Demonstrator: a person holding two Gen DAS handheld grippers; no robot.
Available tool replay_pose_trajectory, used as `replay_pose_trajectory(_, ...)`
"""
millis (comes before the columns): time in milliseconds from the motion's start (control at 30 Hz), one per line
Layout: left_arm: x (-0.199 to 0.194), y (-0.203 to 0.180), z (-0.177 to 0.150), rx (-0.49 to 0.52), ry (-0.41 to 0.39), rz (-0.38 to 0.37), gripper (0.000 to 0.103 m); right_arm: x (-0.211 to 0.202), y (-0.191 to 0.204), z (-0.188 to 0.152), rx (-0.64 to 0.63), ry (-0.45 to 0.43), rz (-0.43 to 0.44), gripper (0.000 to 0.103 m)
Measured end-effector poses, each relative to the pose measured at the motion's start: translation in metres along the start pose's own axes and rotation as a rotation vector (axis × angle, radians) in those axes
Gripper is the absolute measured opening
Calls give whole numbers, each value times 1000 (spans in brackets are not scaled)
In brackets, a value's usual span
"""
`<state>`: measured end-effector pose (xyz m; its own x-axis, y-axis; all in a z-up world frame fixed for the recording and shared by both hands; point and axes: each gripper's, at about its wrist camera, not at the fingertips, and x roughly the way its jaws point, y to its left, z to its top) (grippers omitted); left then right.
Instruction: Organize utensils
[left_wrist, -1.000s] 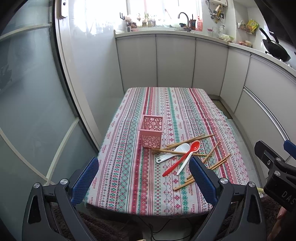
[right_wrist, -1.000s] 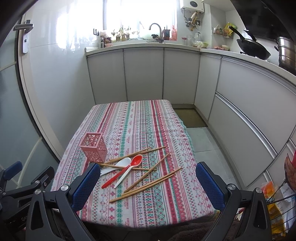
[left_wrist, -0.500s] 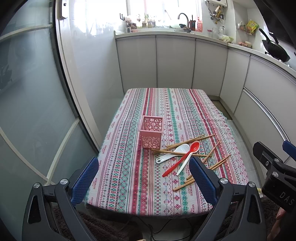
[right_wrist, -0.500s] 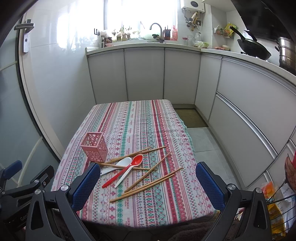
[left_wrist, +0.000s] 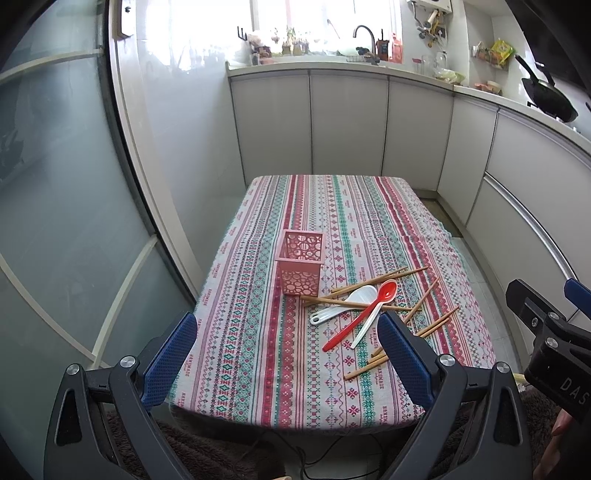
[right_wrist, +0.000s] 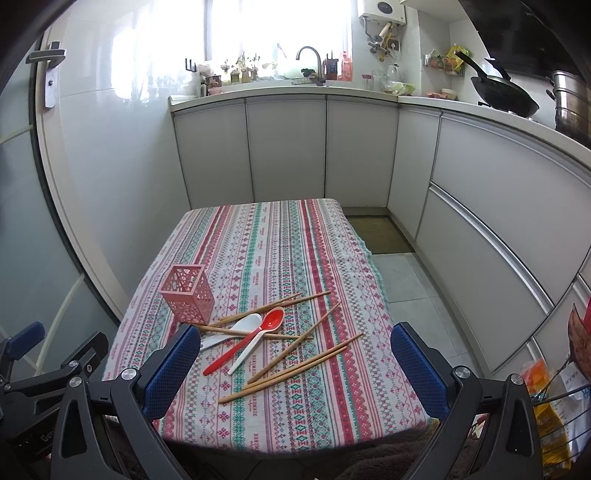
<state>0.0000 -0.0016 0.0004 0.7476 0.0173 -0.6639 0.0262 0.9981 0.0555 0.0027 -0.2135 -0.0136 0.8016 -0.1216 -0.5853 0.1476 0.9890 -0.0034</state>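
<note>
Both tools hung short of the near edge of the worktop (left_wrist: 236, 369), a table under a red, green and white striped woven cloth. The left hand-held gripper (left_wrist: 286, 363) was released, its blue-padded fingers (left_wrist: 170, 354) spread wide with nothing between them. The right hand-held gripper (right_wrist: 295, 369) was likewise released and empty.

From the left hand-held gripper, the pink perforated square plastic utensil holder (left_wrist: 301, 264) stood upright at about twelve o'clock, well apart. The scattered utensils lay at about one o'clock, near the right-hand finger: a red plastic spoon (left_wrist: 364, 314) crossing a white plastic spoon (left_wrist: 345, 304), with a second white spoon (left_wrist: 369, 325) just beside the red one, all lying over loose wooden chopsticks (left_wrist: 424, 306).

From the right hand-held gripper, the holder (right_wrist: 188, 295) stood at about eleven o'clock. The red spoon (right_wrist: 247, 341), the white spoons (right_wrist: 240, 326) and the chopsticks (right_wrist: 295, 373) lay at about twelve o'clock, near, between the two fingers in the frame.

The right view alone showed the floor mat (right_wrist: 376, 234) past the table's far end, a steel pot (right_wrist: 570, 103) beside the black wok (right_wrist: 506, 98), and the left tool at eight o'clock. The left view alone showed the right tool's body (left_wrist: 550, 339) at four o'clock.
</note>
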Motion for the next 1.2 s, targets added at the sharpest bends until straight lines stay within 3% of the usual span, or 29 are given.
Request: replay_pose_trajectory(1200,1,8,4,-28,-24,-11,100,-5,-4,9,-2,-28,-31,103)
